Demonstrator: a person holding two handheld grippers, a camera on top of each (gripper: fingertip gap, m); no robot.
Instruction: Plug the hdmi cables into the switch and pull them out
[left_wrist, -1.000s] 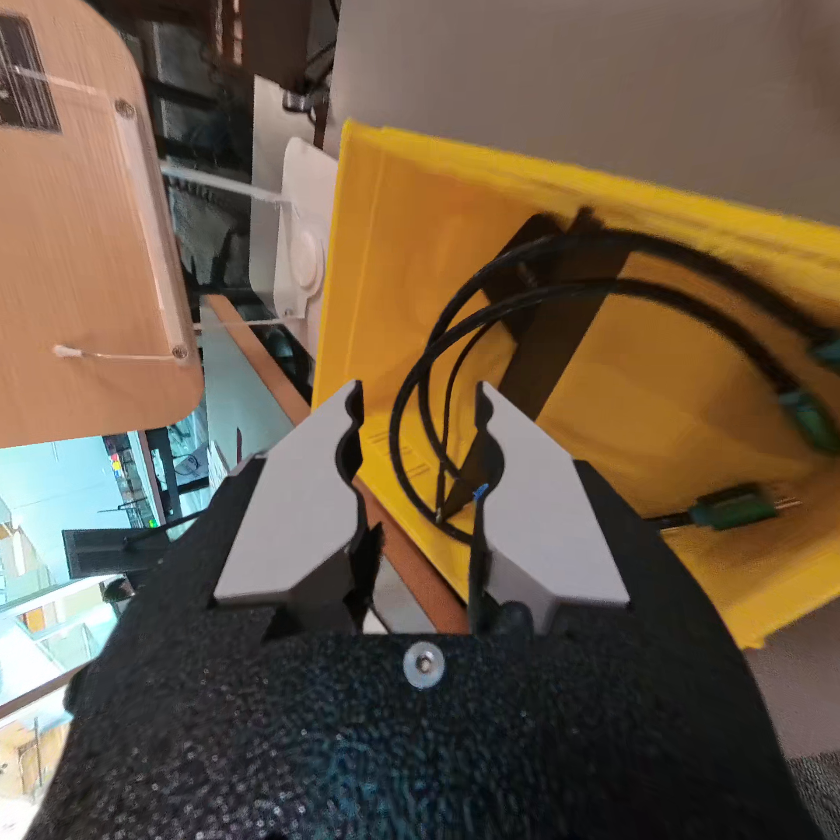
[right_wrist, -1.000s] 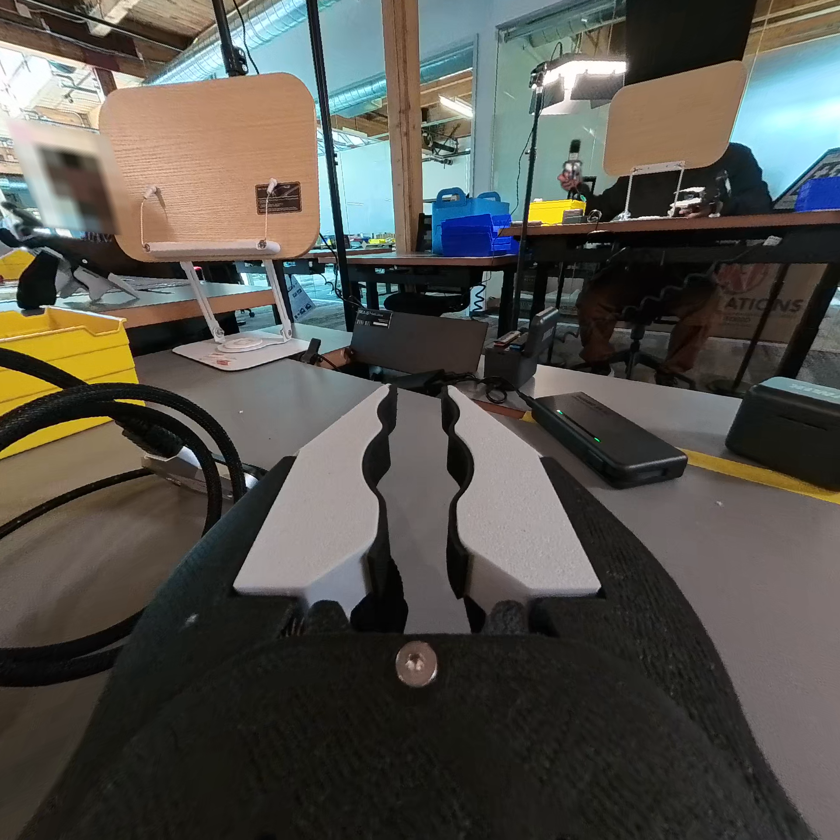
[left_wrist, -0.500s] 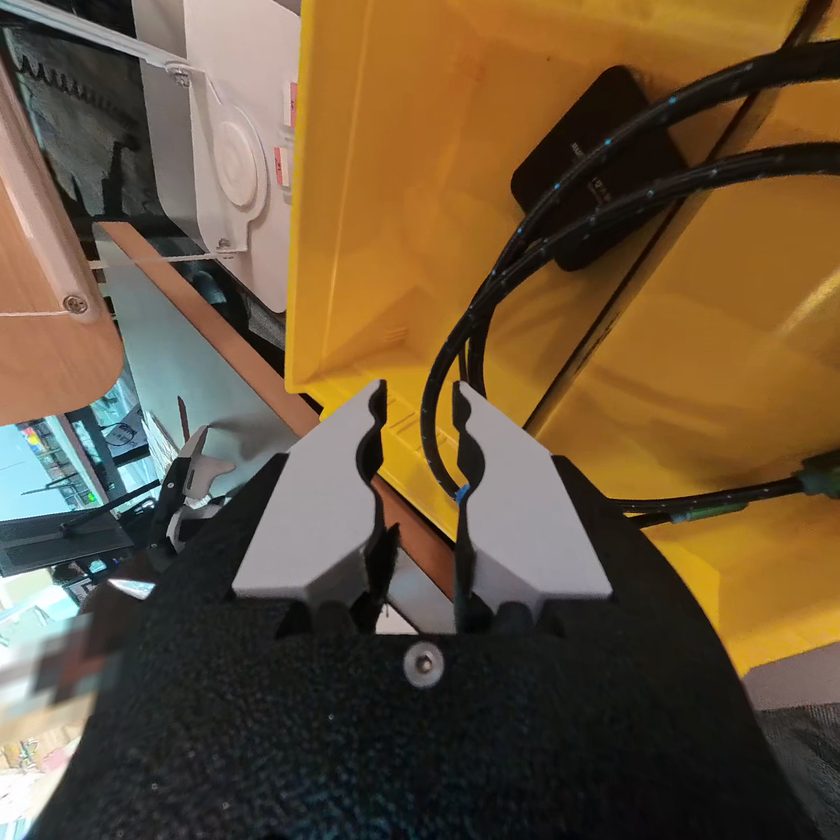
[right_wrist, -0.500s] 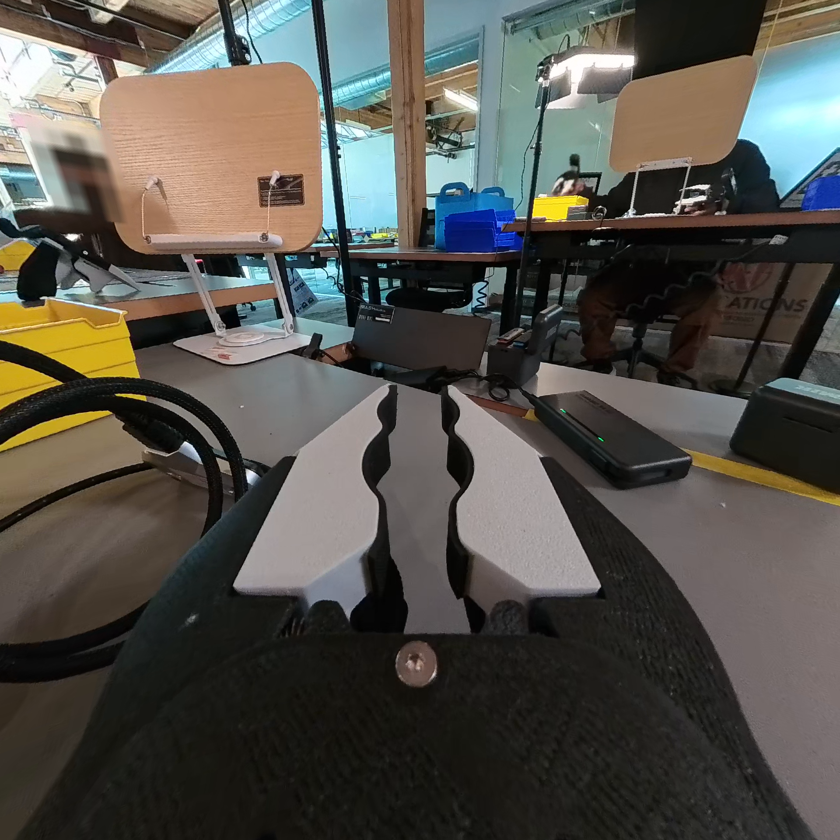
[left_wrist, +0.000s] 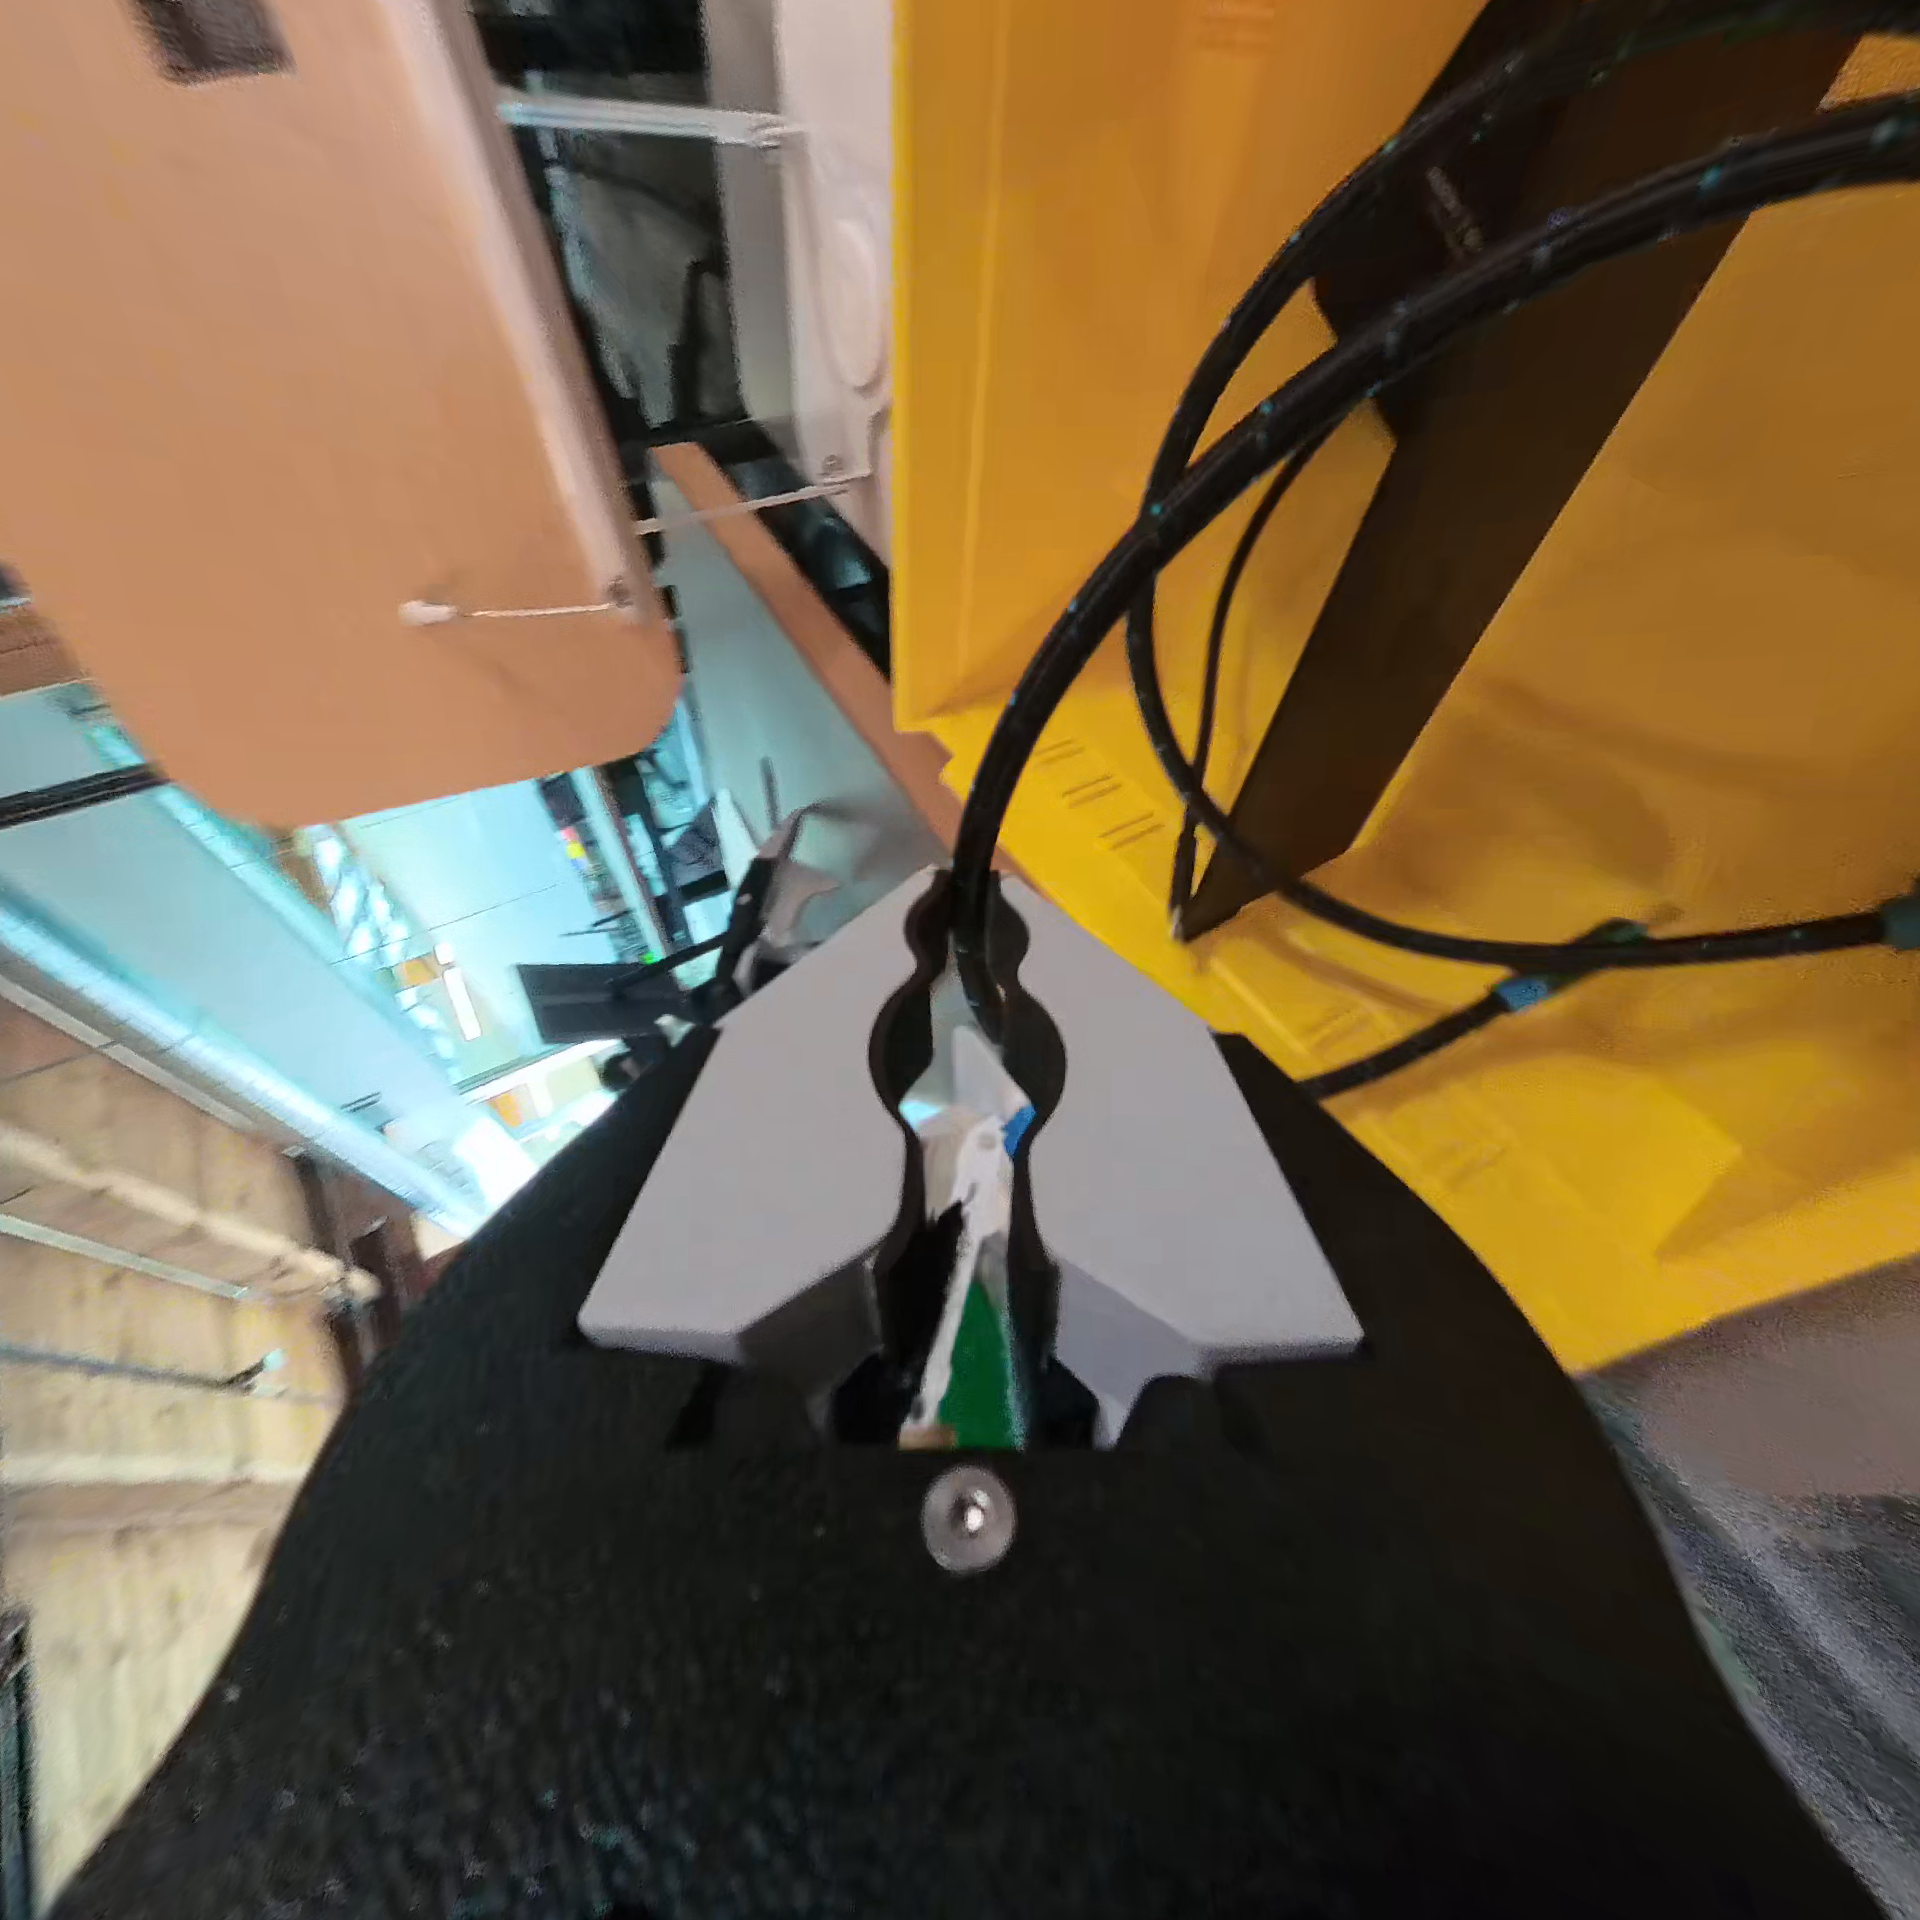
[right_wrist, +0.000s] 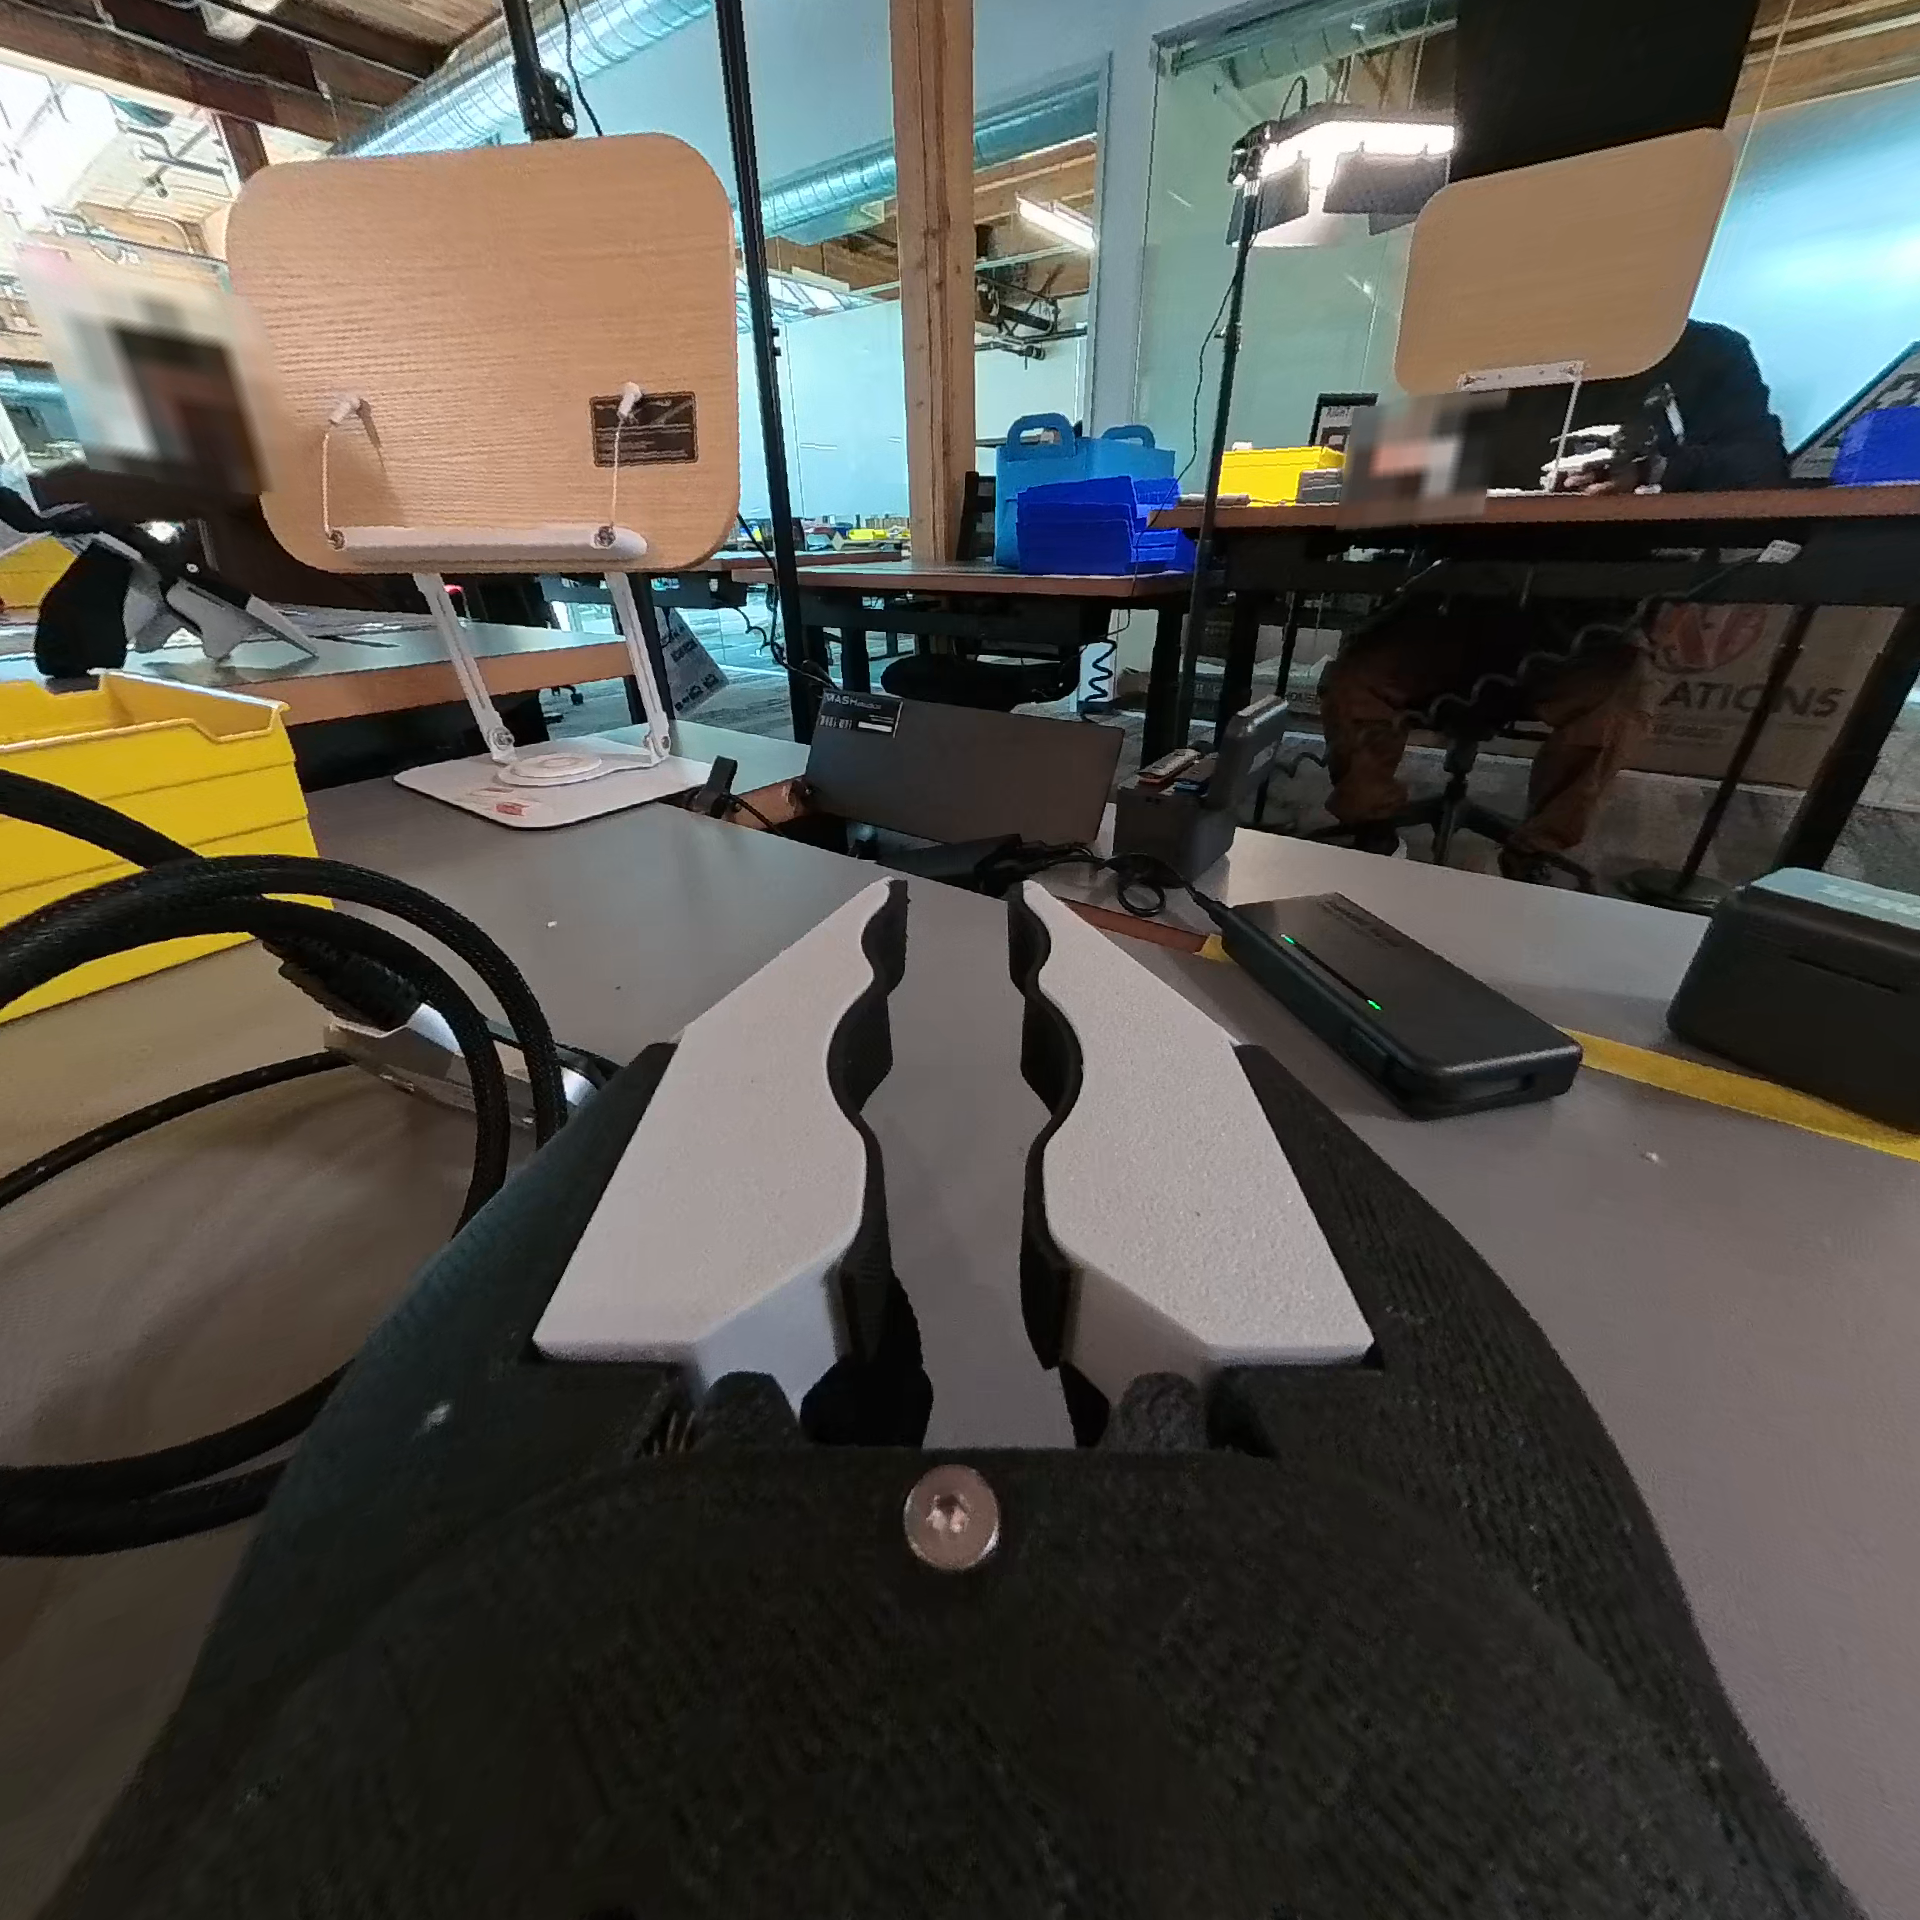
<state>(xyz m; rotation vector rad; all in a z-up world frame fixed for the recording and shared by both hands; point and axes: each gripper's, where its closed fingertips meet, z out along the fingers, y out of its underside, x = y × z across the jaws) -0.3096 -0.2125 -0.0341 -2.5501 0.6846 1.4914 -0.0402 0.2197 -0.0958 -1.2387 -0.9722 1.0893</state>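
Observation:
In the left wrist view, my left gripper (left_wrist: 966, 885) is shut on a black braided HDMI cable (left_wrist: 1049, 665) where it loops over the rim of a yellow bin (left_wrist: 1091, 416). More black cables curve inside the bin, and green and blue plug ends (left_wrist: 1519, 994) show at the right. A flat black box (left_wrist: 1455, 218) lies deep in the bin under the cables. My right gripper (right_wrist: 956, 894) is open and empty, low over the grey table (right_wrist: 675, 914). Thick black braided cables (right_wrist: 343, 935) loop to its left.
In the right wrist view, a flat black box with a green light (right_wrist: 1392, 997) lies on the table ahead right, next to a dark case (right_wrist: 1808, 987). A wooden board on a white stand (right_wrist: 488, 353) and the yellow bin (right_wrist: 145, 790) stand at the left. A person sits at a far table.
My left gripper's fingers have closed from open onto the black cable at the bin's rim, and its view has swung. The right gripper has stayed where it was.

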